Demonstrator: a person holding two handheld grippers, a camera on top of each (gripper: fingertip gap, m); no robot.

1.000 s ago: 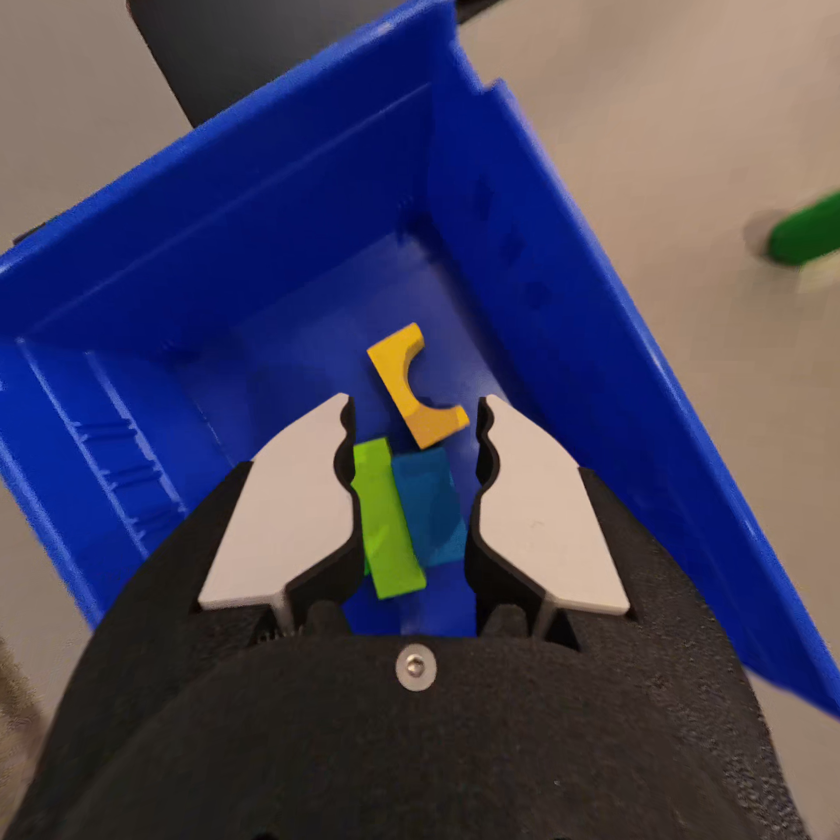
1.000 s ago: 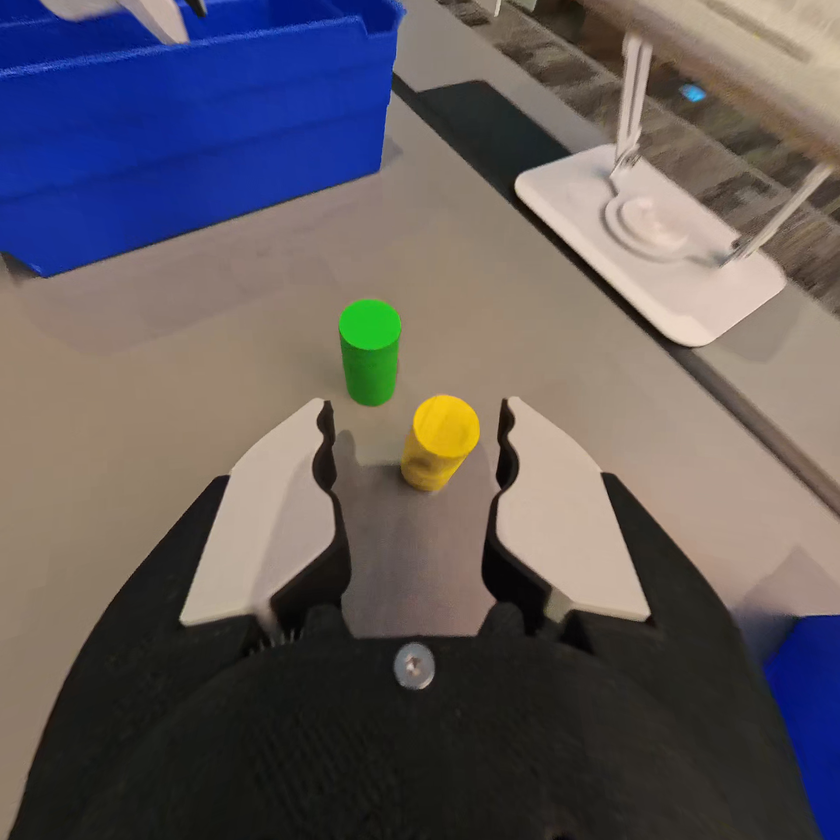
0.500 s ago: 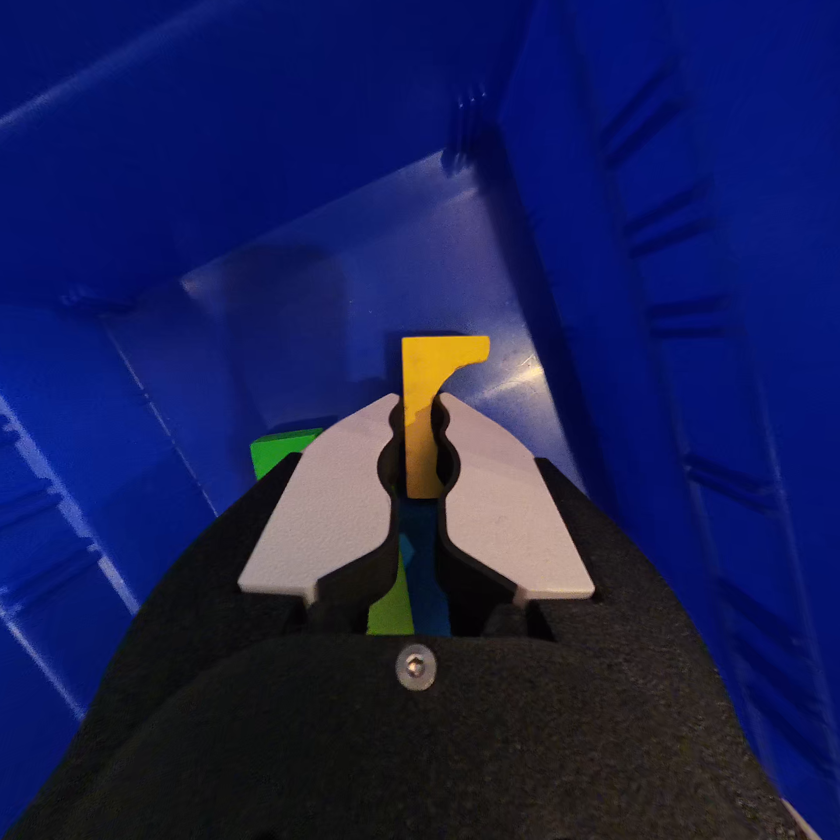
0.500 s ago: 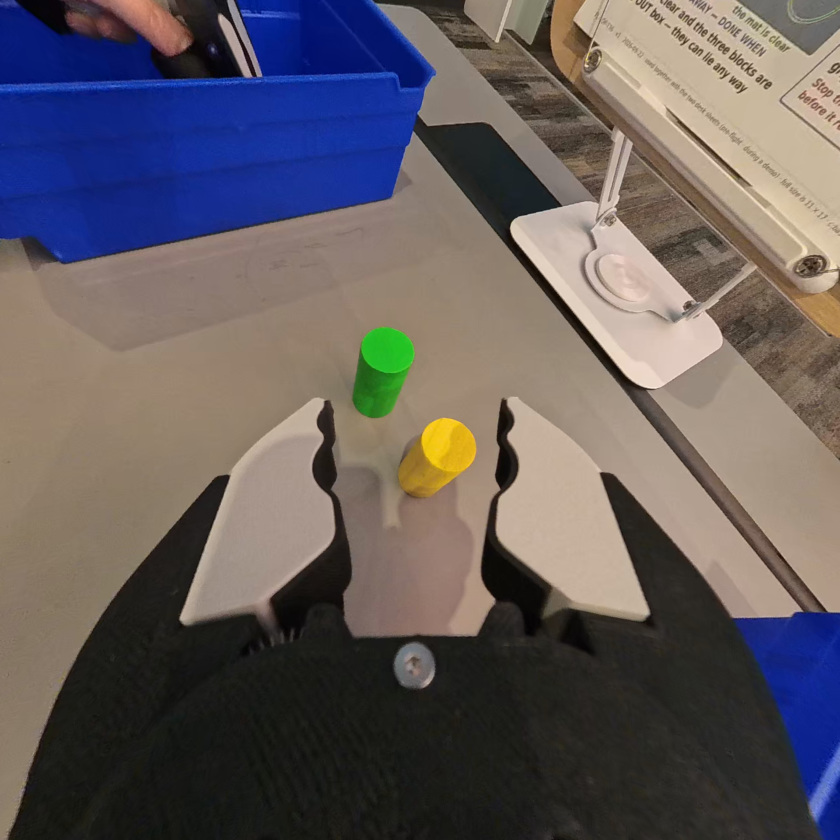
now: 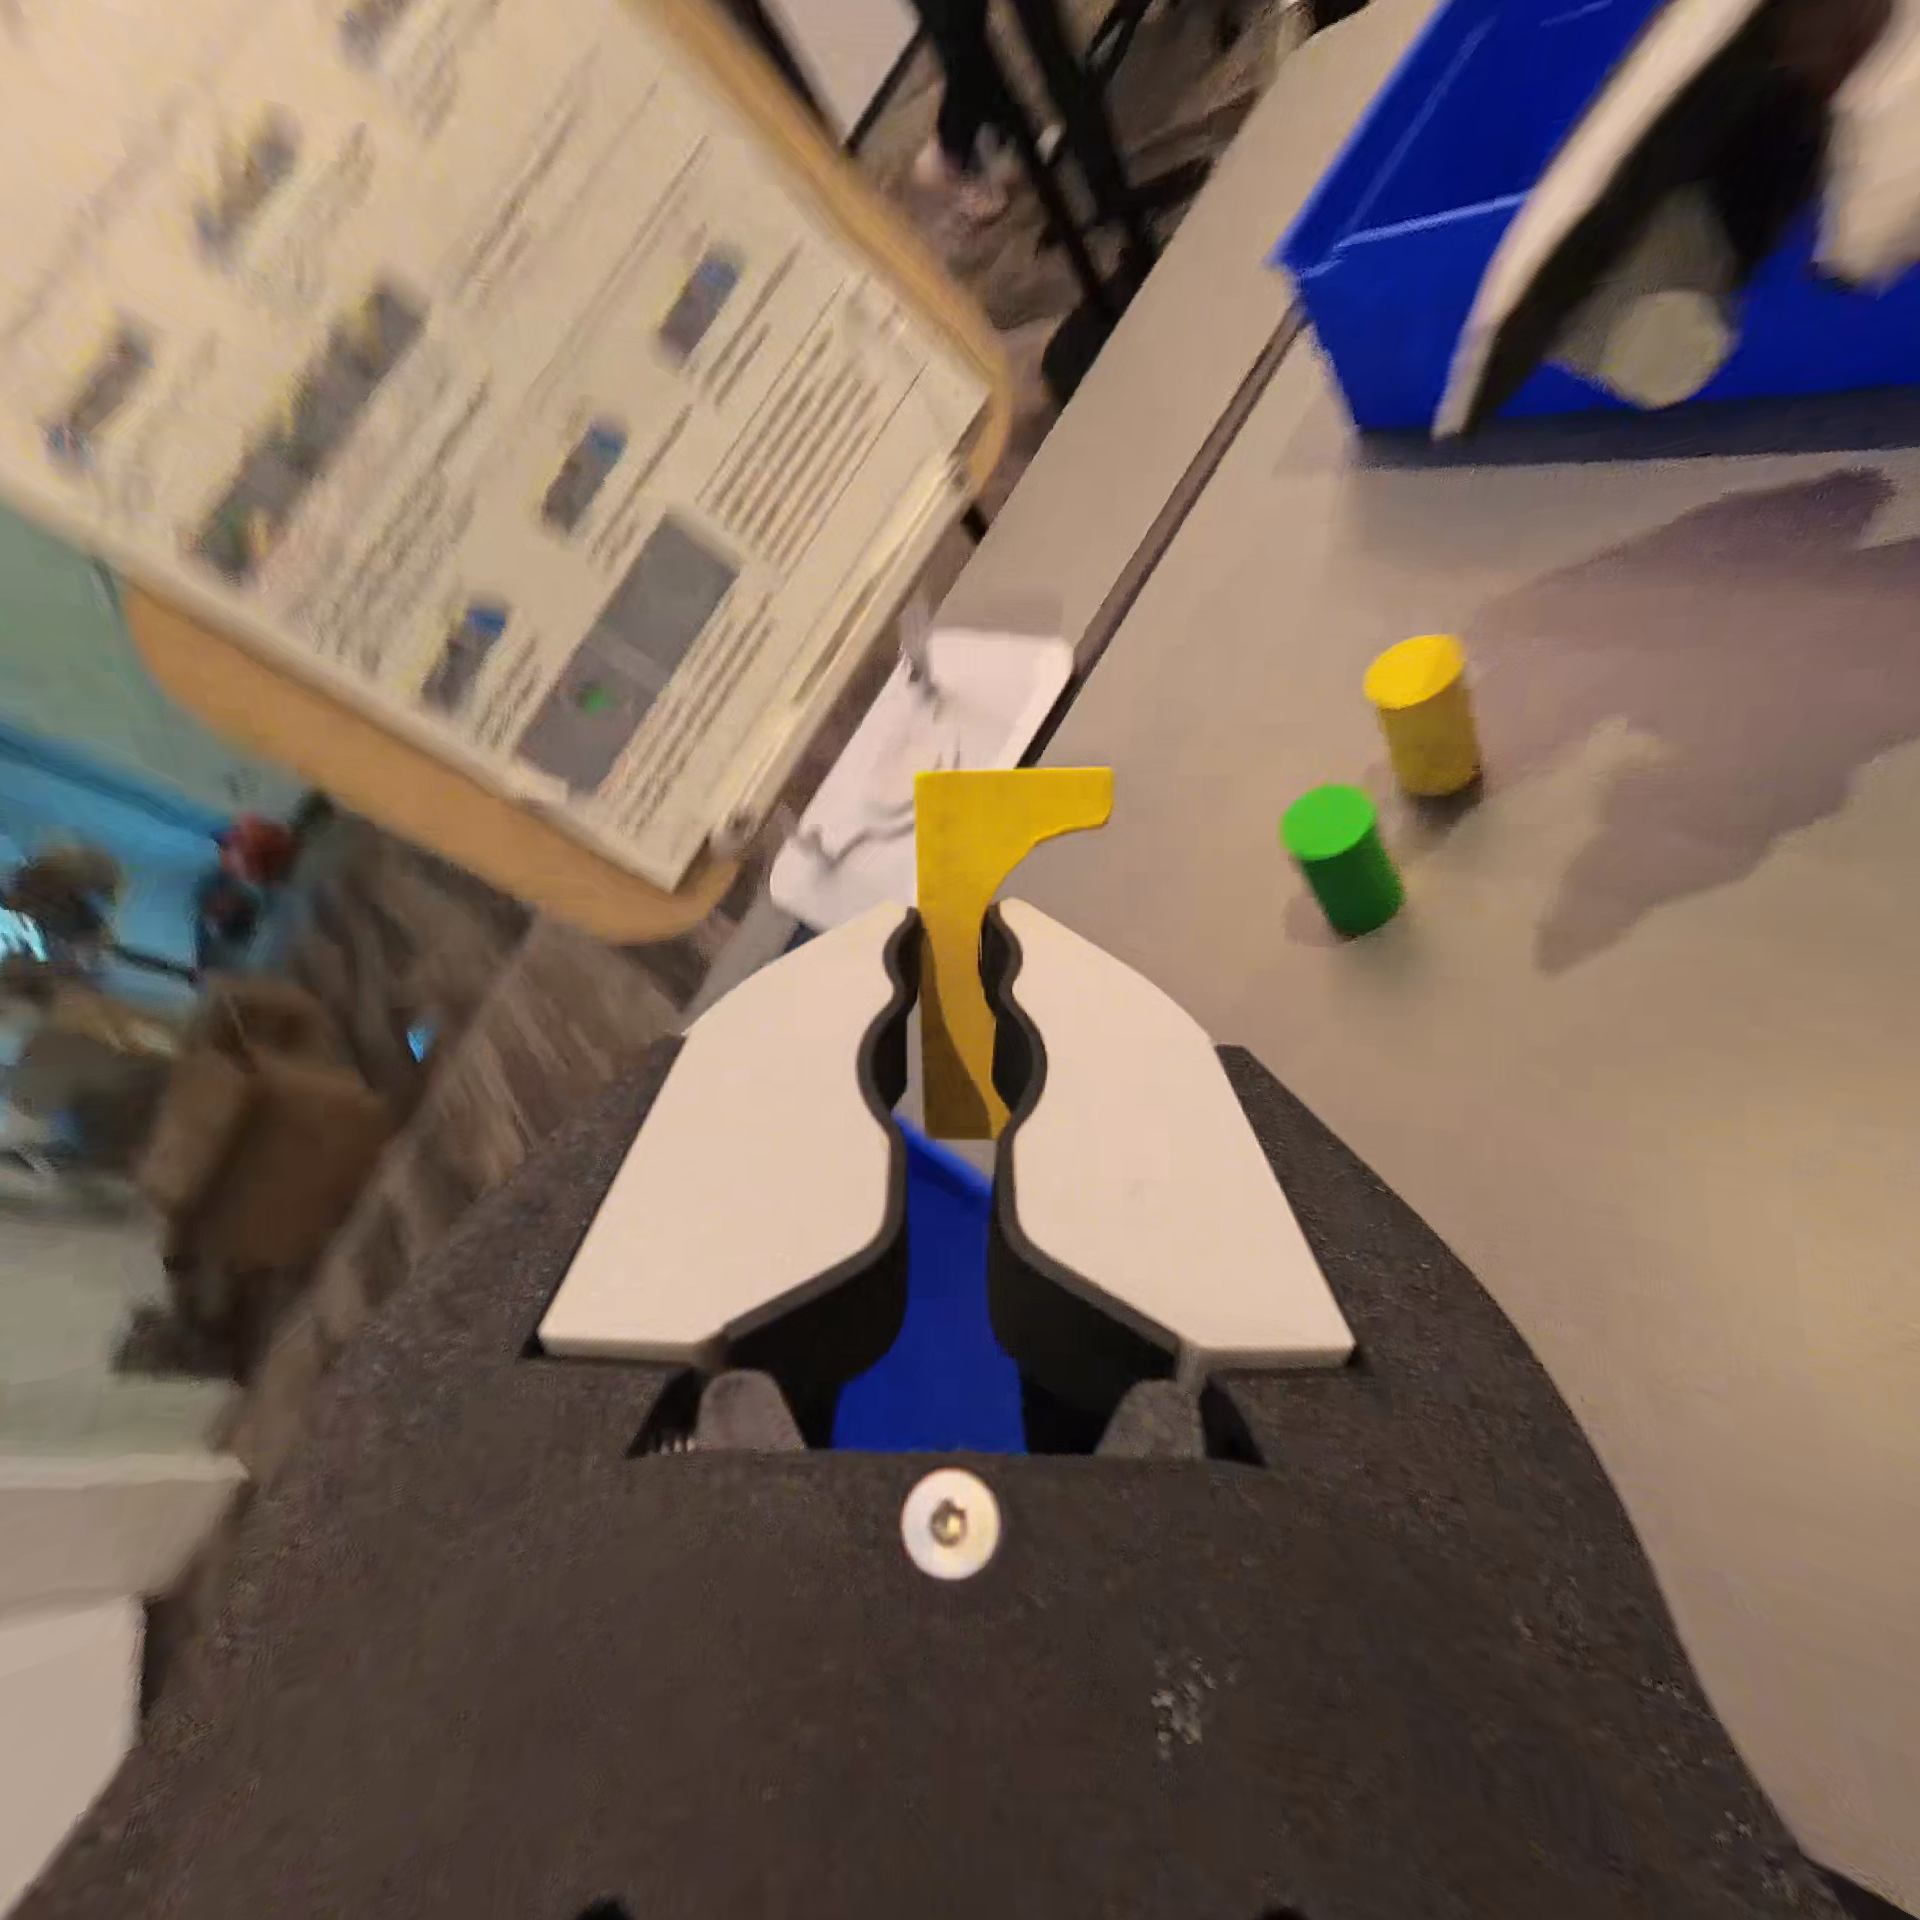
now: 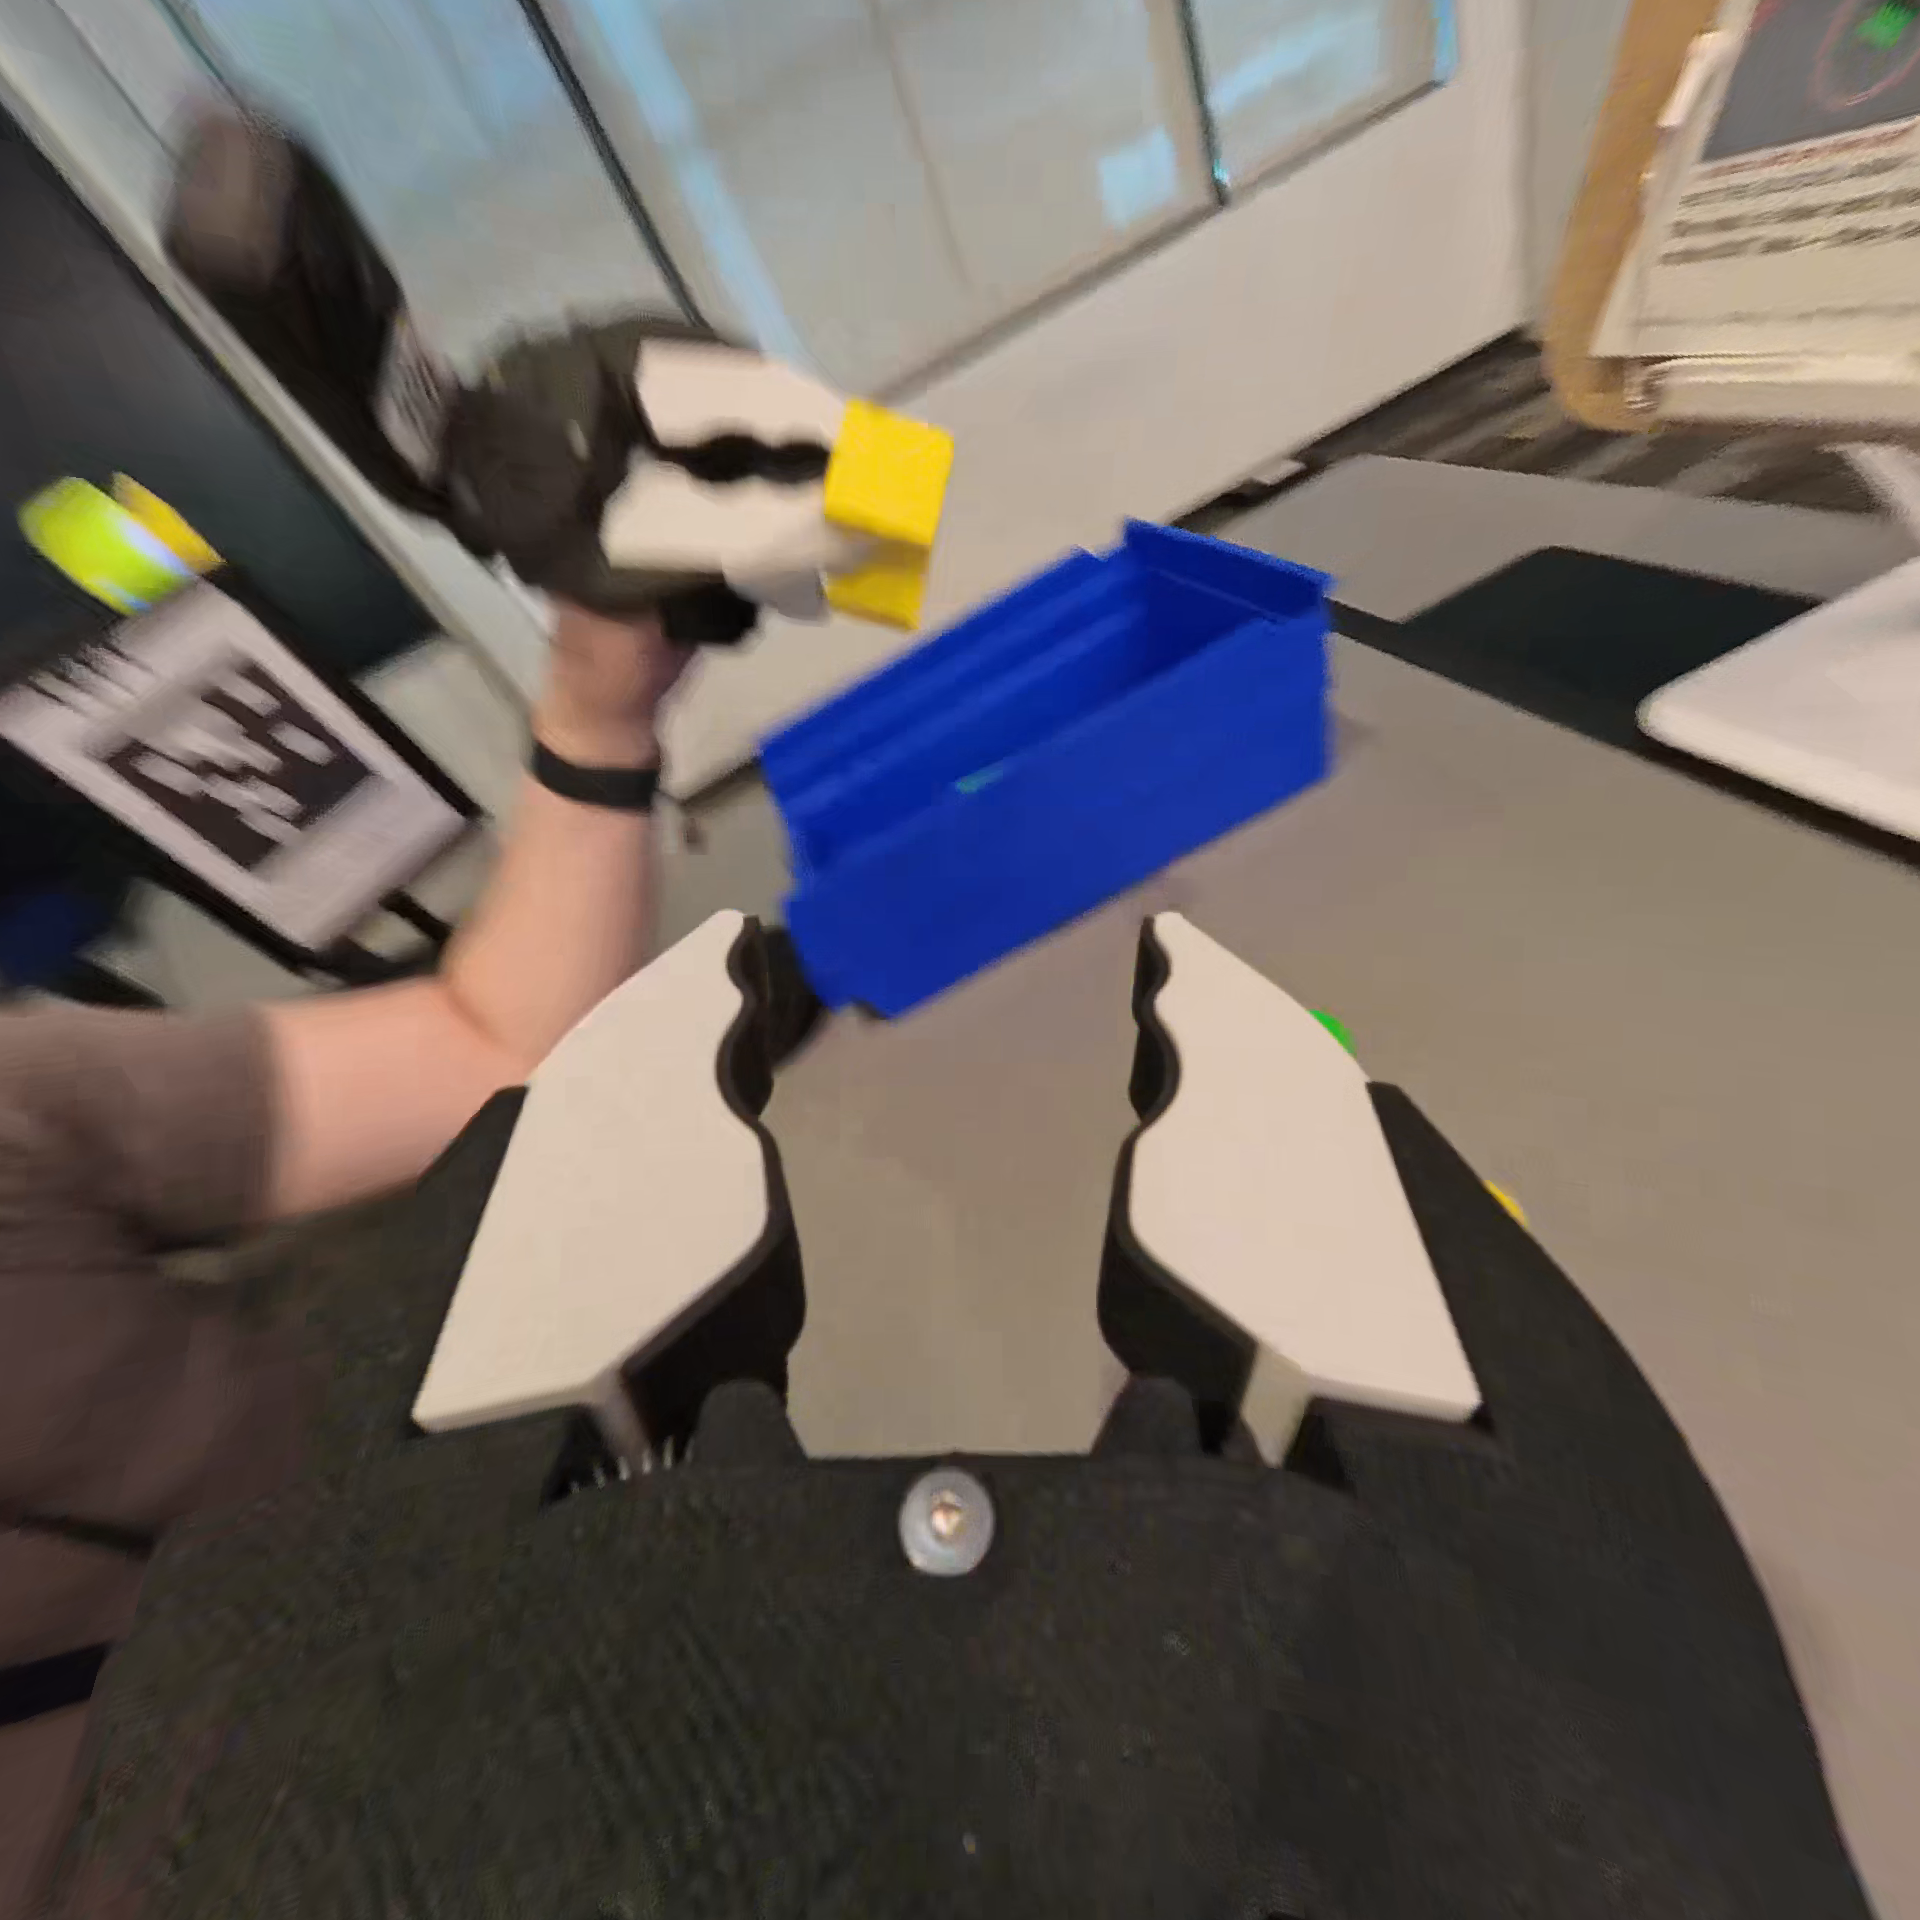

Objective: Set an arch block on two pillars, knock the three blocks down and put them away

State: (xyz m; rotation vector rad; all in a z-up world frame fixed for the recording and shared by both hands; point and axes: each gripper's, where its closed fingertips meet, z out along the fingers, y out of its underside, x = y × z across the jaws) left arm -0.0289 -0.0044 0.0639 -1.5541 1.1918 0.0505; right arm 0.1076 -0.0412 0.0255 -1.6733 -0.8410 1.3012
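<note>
My left gripper [image 5: 954, 920] is shut on a yellow arch block [image 5: 997, 831] and holds it in the air, edge-on, above the blue bin [image 5: 935, 1330]. In the right wrist view the left gripper [image 6: 821, 499] and the arch [image 6: 888, 509] show up high, over the blue bin [image 6: 1039, 769]. A green cylinder [image 5: 1340, 862] and a yellow cylinder [image 5: 1423, 717] stand close together on the grey table [image 5: 1558, 1143], ahead and to the right of the arch. My right gripper [image 6: 940, 935] is open and empty above the table; the cylinders show only as slivers behind its right finger.
A second blue bin [image 5: 1382, 270] stands at the far right of the table. A tilted board with papers [image 5: 468, 416] on a white stand base [image 5: 966, 707] is beyond the table edge. A person's forearm [image 6: 499, 935] and a marker board [image 6: 229, 769] are on the left. The grippers' ends are close to 15 cm from one another.
My left gripper, shut on the yellow arch, has lifted out of the blue bin and swung to face the two cylinders. My right gripper has pulled back from the cylinders and turned toward the bin.
</note>
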